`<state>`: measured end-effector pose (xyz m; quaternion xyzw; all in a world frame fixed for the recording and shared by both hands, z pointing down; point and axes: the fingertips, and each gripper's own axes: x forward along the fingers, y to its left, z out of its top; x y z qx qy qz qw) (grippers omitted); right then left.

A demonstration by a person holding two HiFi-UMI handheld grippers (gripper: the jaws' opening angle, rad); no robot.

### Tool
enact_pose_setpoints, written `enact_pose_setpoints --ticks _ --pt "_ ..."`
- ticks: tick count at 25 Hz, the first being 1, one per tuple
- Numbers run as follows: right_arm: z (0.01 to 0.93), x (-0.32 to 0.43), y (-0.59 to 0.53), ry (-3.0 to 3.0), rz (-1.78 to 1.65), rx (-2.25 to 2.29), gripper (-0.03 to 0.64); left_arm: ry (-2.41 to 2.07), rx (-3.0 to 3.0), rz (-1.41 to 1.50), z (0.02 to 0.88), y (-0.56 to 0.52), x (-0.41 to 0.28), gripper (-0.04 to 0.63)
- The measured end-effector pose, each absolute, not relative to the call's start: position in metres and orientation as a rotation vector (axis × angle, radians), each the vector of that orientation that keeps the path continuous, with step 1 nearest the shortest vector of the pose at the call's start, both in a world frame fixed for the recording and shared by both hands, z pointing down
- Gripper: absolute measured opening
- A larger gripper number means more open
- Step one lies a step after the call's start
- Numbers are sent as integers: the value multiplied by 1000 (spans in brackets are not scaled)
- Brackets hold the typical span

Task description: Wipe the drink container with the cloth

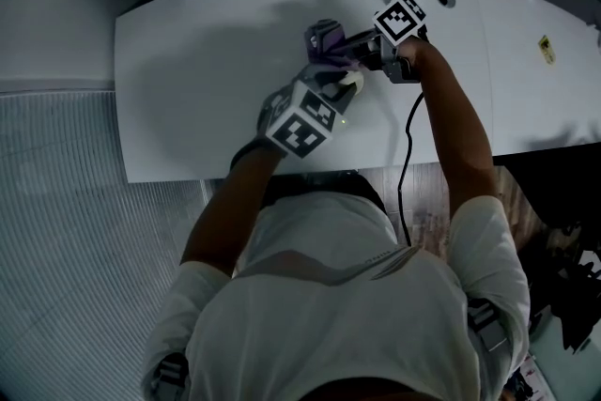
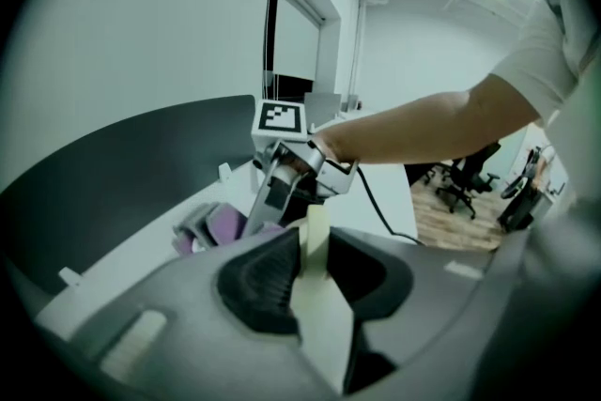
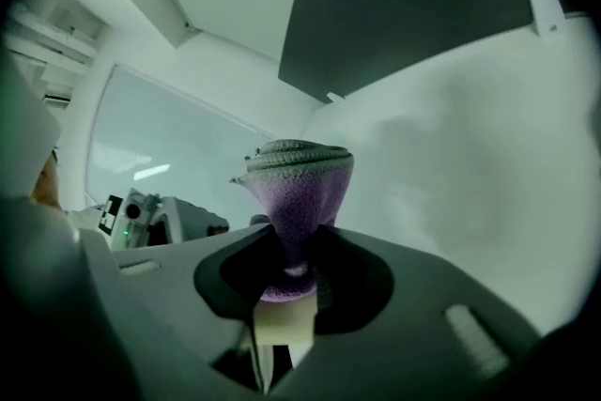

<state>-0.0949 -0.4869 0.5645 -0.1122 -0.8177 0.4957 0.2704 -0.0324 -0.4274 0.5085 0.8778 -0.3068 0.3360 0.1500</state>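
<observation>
The left gripper grips the pale container over the table, likely bracing it so the right gripper, pinching the purple cloth, can wipe it.

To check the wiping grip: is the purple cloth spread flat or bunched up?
Bunched up. The right gripper pinches the cloth into a narrow neck between its jaws, and it fans out beyond them.
</observation>
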Motion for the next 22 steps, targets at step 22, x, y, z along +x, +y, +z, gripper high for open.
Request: enact_pose_setpoints --ticks 22 --pt "588 -38 -520 -2413 1104 517 100 -940 2631 737 473 -424 -34 150"
